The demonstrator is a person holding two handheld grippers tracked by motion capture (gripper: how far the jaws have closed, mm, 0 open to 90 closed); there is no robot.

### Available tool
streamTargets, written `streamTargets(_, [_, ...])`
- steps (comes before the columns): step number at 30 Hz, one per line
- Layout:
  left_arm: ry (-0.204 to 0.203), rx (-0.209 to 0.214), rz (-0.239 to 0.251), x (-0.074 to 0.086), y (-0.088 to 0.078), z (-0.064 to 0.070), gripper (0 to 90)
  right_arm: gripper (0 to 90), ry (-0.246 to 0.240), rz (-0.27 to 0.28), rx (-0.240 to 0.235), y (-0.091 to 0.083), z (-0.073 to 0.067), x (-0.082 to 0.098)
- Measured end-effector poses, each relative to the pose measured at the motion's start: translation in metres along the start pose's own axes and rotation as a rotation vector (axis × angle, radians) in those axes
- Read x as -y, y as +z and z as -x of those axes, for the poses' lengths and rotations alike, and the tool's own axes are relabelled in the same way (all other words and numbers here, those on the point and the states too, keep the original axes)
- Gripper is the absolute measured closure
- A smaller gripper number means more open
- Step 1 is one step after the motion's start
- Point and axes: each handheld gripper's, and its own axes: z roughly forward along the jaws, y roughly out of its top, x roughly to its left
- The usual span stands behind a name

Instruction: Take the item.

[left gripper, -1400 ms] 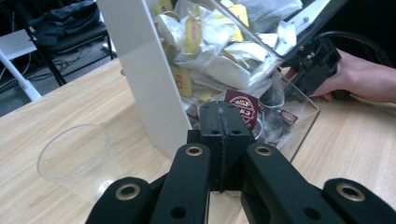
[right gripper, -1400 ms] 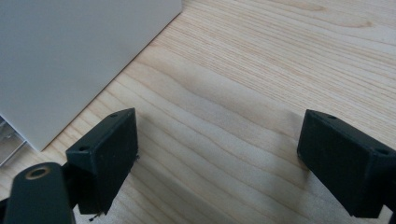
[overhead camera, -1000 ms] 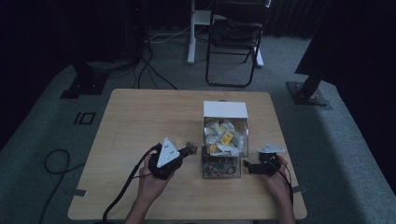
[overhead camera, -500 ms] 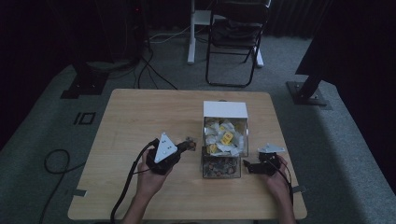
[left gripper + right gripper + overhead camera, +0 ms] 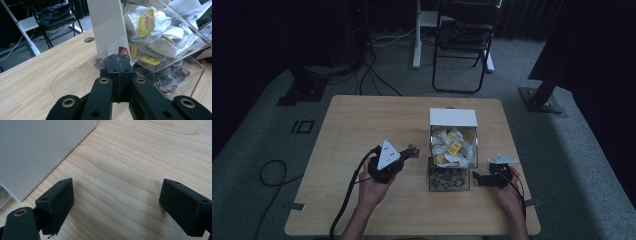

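Clearly your left gripper [image 5: 117,72] is clamped on a dark tea sachet [image 5: 106,58] right at the clear tea-bag box [image 5: 451,150], mid-desk [image 5: 362,120]; your right gripper [image 5: 117,202] rests wide open, empty, beside the box's white wall, probably ready to steady it.

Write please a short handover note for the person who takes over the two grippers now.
Left gripper: shut on a dark tea bag, held just left of the clear two-tier tea bag box.
Right gripper: open, empty, low over the table to the right of the box.
A clear round lid lies on the table near the left gripper.
Done: one bag gripped.
Left: probably carry the bag away and set it down; where is not clear.
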Motion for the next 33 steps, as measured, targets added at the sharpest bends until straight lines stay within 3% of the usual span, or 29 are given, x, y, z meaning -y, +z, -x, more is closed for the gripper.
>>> streamTargets(33, [-0.038, -0.048, -0.005, -0.002, 0.008, -0.028, 90.0, 12.0, 0.000, 0.000, 0.000, 0.000, 0.000, 0.000])
